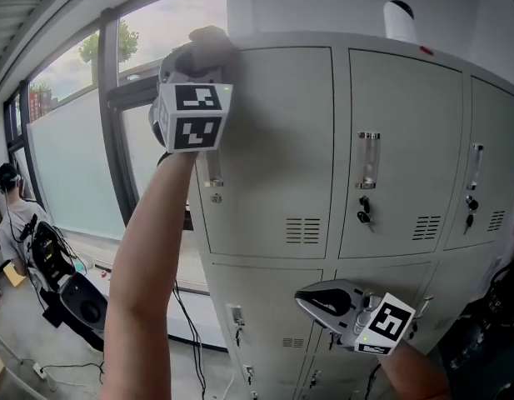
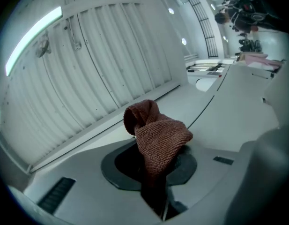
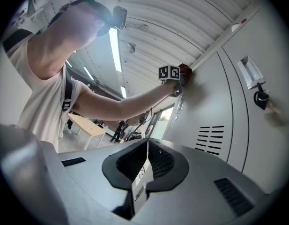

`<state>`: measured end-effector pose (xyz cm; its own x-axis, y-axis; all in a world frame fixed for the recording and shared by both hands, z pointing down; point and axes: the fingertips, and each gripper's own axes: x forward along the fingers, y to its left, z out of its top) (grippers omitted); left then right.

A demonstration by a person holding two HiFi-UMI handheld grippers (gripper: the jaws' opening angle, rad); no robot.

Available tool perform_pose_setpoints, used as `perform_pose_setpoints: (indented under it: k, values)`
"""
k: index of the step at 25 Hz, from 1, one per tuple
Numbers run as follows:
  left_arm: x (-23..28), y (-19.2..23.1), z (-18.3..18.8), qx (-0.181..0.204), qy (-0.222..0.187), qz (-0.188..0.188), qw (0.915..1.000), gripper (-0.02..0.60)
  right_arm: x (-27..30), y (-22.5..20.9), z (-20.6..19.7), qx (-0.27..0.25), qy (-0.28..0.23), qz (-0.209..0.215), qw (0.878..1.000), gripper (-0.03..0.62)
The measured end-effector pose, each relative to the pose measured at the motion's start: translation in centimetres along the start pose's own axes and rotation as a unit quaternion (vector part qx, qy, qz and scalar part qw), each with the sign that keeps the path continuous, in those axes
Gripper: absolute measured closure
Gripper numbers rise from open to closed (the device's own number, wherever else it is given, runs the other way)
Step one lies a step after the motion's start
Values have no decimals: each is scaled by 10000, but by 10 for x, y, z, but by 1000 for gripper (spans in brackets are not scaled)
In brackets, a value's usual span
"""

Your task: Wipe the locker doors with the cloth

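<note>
Rust-brown cloth (image 2: 158, 135) clamped in left gripper (image 2: 157, 172) fingers on the locker door (image 1: 281, 140); right gripper (image 3: 147, 149) fingers closed.

The cloth (image 2: 158, 137) in the left gripper (image 2: 156, 172) is coarse, matt knit; the locker doors (image 1: 281, 140) beside it are smooth, matt-painted metal.

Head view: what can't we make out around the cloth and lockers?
Red-brown knitted cloth: head view, hidden behind the left claw and its marker cube; contact with the grey metal locker door unseen.
Lower locker doors: cut off by the bottom edge, partly covered by the right claw.
Dark keys: too small for detail.
</note>
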<state>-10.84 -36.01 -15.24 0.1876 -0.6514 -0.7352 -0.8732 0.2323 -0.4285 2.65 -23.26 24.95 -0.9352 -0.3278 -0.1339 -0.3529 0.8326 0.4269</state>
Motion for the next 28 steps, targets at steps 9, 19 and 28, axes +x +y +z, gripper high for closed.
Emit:
perform_pose_setpoints:
  k: [9, 19, 28]
  values:
    - [-29, 59, -52, -1215, -121, 257, 9922, 510, 18, 9, -3, 92, -47, 108, 9999, 576]
    - [-144, -31, -68, -1363, -388, -1271, 9817, 509, 16, 11, -23, 249, 38, -188, 9995, 576]
    - [-280, -128, -144, -2356, 497, -2247, 9442, 509, -30, 14, -55, 730, 13, -689, 9950, 576]
